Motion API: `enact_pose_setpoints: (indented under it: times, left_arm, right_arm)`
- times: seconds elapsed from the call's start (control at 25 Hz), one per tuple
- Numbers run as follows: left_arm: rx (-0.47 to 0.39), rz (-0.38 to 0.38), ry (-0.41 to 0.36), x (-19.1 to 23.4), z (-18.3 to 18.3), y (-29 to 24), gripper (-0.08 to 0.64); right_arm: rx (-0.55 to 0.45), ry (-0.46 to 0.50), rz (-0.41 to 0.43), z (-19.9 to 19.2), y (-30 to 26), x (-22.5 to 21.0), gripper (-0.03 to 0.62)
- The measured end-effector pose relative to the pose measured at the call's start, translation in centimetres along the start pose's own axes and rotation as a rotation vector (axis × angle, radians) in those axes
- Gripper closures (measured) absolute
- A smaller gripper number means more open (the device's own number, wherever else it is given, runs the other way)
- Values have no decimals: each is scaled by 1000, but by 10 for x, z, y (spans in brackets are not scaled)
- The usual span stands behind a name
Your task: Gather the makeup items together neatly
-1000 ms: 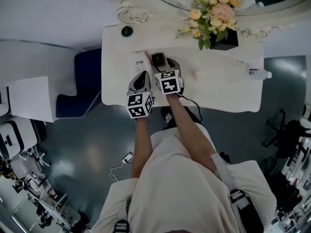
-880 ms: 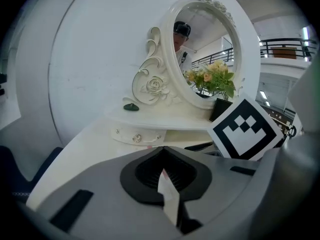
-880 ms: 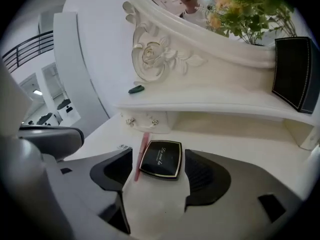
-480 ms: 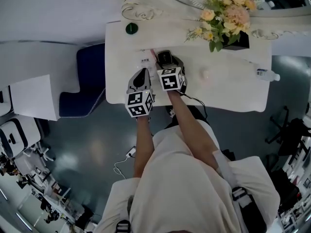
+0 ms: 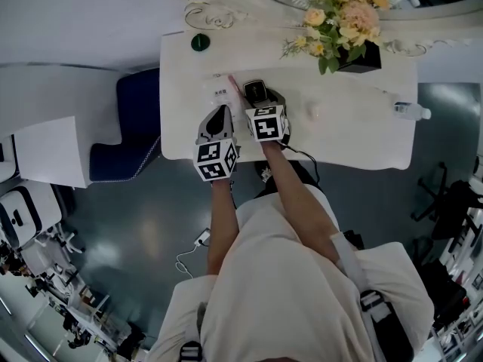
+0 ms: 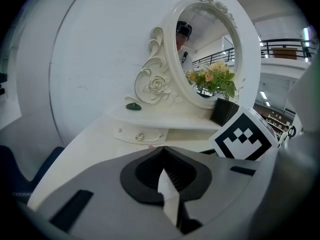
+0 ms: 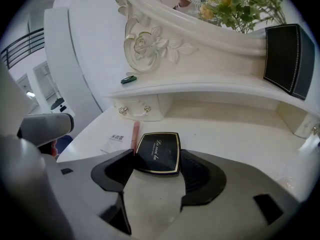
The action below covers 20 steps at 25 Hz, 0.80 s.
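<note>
Head view, looking down on a white dressing bench (image 5: 355,138) below an ornate mirror. Your right tool (image 7: 157,158) points down at the bench. Its jaws have just been opening and stand wide, with the black compact (image 7: 159,151) lying flat between them and the pads seemingly clear of it. The compact's long axis runs straight away from the tool. A pink stick (image 7: 134,134) lies just beside its left edge, roughly parallel, with a white printed sachet (image 7: 116,140) further left. Your left tool (image 6: 162,149), jaws together, hovers nearer the sachet. A small pale item (image 5: 312,113) sits apart to the right, nearer your right tool, so it is probably next to collect.
</note>
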<state>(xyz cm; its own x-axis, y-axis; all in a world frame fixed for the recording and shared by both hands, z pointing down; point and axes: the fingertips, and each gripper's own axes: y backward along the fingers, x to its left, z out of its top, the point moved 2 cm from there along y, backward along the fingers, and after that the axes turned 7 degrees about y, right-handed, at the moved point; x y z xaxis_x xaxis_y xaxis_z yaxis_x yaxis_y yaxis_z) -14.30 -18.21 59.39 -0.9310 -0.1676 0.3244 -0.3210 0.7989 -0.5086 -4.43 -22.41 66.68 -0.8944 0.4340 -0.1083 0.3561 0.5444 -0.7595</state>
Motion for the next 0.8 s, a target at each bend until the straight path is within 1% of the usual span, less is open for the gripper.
enact_pose_setpoints:
  times: [0.24,0.48,0.64,0.8]
  left_arm:
    - [7,-26,-7,-17,-11,0,546]
    - [9,-70,-18,-41,-21,1,546]
    - [5,-97,-22,-56,-24,4,546]
    - [20,-127,-36,-70,-30,6,546]
  right_arm:
    - [-2,-9,-22,-16,17,-8,274]
    - [-24,-48,-56,-37,37,-24,273]
    - [-28,-56,-85,-52,51,-37,275]
    - [-29,-85,-107,-64,63,-50,274]
